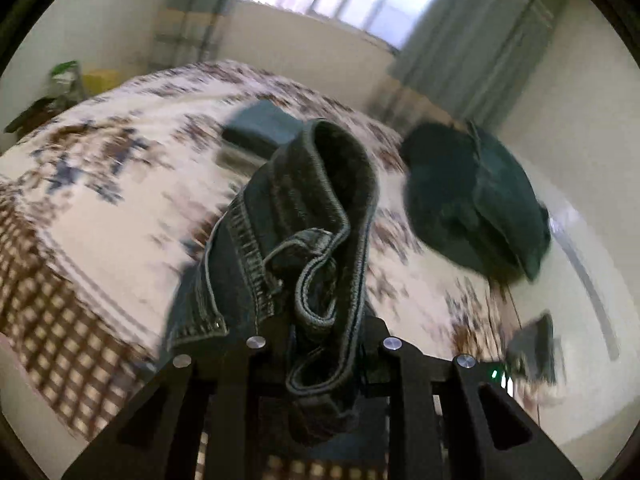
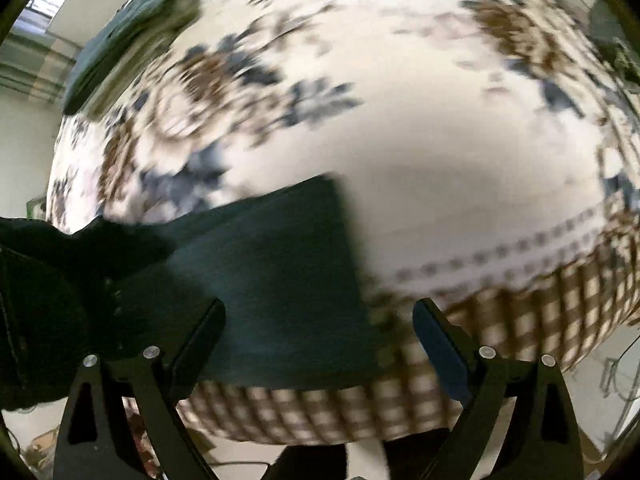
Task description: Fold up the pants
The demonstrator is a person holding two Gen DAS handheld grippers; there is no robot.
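My left gripper (image 1: 324, 332) is shut on the waistband of dark denim pants (image 1: 308, 216), holding it bunched above the bed. More of the pants hangs as a dark mass at the right (image 1: 476, 200). In the right wrist view a dark pant leg (image 2: 272, 280) lies over the bed's front edge, under my right gripper (image 2: 318, 324), which is open and empty with its fingers (image 2: 200, 340) spread above the cloth. The view is blurred by motion.
The bed (image 1: 120, 184) has a white floral cover with a brown checked border (image 2: 520, 308). A folded dark garment (image 1: 256, 128) lies farther back on the bed, also in the right wrist view (image 2: 120, 40). A window and curtains stand behind.
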